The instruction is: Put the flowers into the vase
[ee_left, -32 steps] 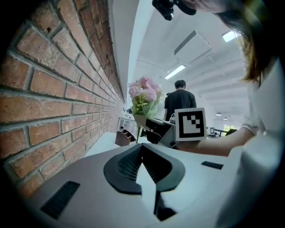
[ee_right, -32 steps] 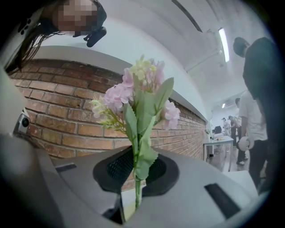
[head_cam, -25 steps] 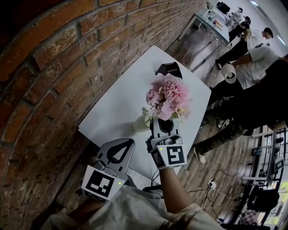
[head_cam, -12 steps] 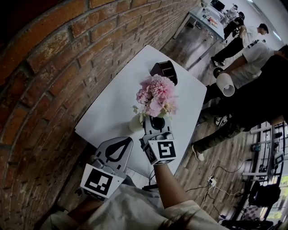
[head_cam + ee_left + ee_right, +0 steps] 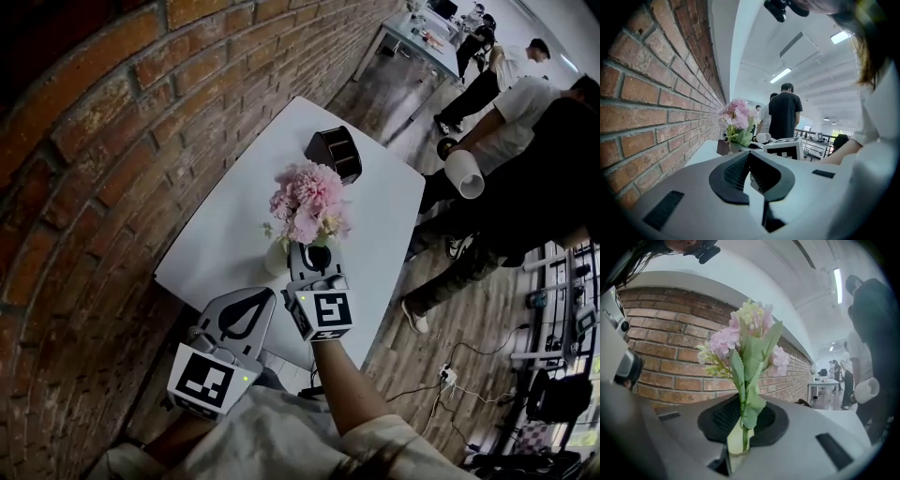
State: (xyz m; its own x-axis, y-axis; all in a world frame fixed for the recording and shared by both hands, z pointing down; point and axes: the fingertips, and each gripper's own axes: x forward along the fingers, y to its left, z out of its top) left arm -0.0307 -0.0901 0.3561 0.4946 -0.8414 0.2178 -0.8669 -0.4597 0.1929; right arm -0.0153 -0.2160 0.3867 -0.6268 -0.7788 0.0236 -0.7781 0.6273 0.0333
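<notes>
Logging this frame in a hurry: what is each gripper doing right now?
Left gripper: shut, nothing between its jaws.
Right gripper: shut on the flowers, gripped by the stem.

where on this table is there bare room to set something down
Bare: the wide strip of white table between the brick wall side and the flowers, and the stretch right of them up to the black container. Crowded: the near middle, where the vase and right hand-held gripper sit.

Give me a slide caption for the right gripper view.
Right gripper holding the pink flowers by the stem, brick wall behind.
</notes>
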